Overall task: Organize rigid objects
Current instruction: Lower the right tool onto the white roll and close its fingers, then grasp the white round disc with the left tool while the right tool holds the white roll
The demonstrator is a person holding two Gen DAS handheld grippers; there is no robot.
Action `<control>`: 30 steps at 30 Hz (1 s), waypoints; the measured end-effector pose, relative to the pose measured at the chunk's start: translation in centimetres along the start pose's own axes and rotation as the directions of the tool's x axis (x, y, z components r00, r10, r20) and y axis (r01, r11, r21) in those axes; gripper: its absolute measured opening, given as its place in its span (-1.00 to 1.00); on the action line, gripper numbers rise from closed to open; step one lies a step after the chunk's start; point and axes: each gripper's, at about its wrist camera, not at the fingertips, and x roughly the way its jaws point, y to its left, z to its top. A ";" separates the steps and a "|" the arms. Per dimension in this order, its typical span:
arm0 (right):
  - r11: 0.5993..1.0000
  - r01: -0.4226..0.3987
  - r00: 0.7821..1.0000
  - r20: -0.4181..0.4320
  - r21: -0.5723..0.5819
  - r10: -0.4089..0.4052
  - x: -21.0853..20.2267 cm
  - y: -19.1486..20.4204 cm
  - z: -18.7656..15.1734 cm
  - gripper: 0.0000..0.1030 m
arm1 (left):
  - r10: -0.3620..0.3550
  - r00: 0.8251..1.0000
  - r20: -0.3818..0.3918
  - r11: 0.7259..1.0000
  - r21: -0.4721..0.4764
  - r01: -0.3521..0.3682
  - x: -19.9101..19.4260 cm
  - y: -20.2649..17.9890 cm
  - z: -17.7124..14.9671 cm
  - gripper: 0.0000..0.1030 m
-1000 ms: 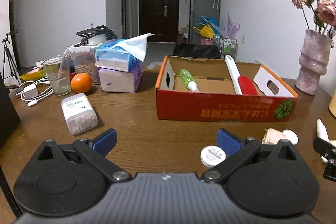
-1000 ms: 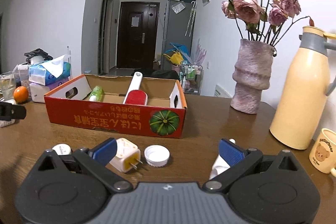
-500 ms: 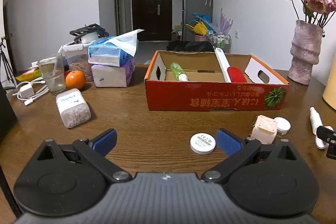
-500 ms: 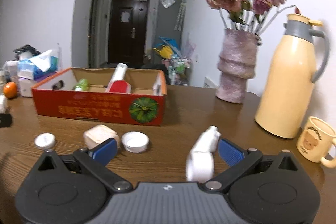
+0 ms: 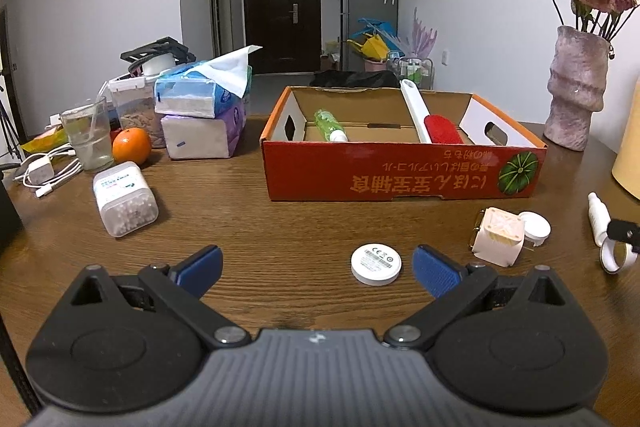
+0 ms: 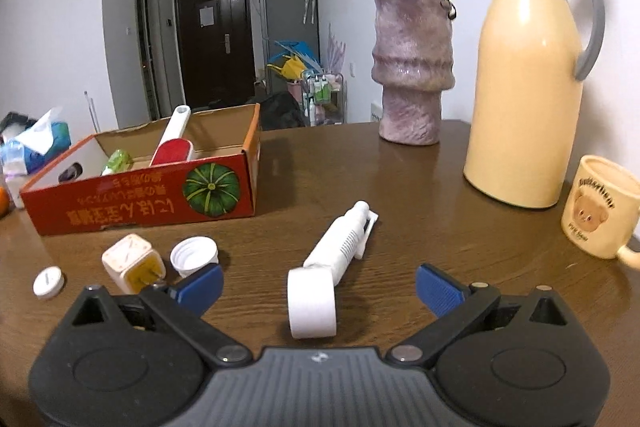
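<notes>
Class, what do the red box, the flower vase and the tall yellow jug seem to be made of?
Red box: printed corrugated cardboard, brown inside, folded flaps.
Flower vase: probably glazed ceramic, mottled pink with a soft sheen.
Yellow jug: smooth matte body, perhaps coated metal or plastic; grey plastic-looking handle.

The red box [image 5: 404, 171] at centre frame in the left view carries a row of yellow characters along its front wall, printed upside down and too distorted to read; a green pumpkin picture stands at the right end of that wall. The same row shows on the box in the right view, at left. The round white disc [image 5: 376, 263] at lower centre has small grey print with what looks like a CE mark. The cotton-swab case [image 5: 125, 199] at left bears a blue-green label, illegible. The mug [image 6: 598, 213] at the right edge shows a bear face under arched lettering too blurred to read
</notes>
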 end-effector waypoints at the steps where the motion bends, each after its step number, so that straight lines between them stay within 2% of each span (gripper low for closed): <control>1: 1.000 0.008 1.000 0.004 -0.001 -0.008 0.3 0.1 0.2 0.97 | 0.002 1.000 -0.005 1.000 0.002 -0.002 0.2 -0.1 0.0 1.00; 5: 1.000 0.026 0.999 -0.026 0.002 -0.026 2.3 0.3 0.8 0.84 | 0.020 1.000 -0.016 1.000 0.011 -0.020 0.7 -0.4 -0.2 1.00; 7: 1.000 0.029 0.998 -0.055 0.010 -0.028 3.1 0.1 0.9 0.71 | 0.019 1.000 -0.017 1.000 0.011 -0.019 0.8 -0.4 -0.2 1.00; 11: 1.000 0.020 0.996 -0.092 0.013 -0.019 3.3 0.0 0.6 0.59 | 0.012 1.000 -0.026 1.000 0.013 -0.012 1.0 -0.4 -0.3 1.00; 13: 1.000 0.015 0.994 -0.105 0.000 -0.015 3.4 0.2 0.4 0.19 | 0.009 1.000 -0.029 1.000 0.011 -0.008 1.0 -0.4 -0.3 1.00; 14: 1.000 0.010 0.993 -0.118 0.000 -0.010 3.4 0.2 0.3 -0.26 | 0.008 1.000 -0.030 1.000 0.010 -0.008 1.1 -0.3 -0.3 1.00; 15: 1.000 0.002 0.991 -0.133 0.004 -0.002 3.5 0.2 0.2 -0.52 | 0.007 0.999 -0.031 1.000 0.009 -0.007 1.1 -0.3 -0.4 1.00; 23: 1.000 -0.008 0.999 -0.049 0.003 0.008 1.4 0.6 0.3 -0.54 | -0.004 0.999 -0.053 1.000 0.018 0.005 2.0 -0.6 -0.5 1.00; 30: 1.000 -0.003 1.000 0.013 0.020 0.002 0.2 0.6 0.6 -0.54 | -0.032 0.994 -0.101 0.999 0.006 0.033 4.4 -1.2 -0.3 1.00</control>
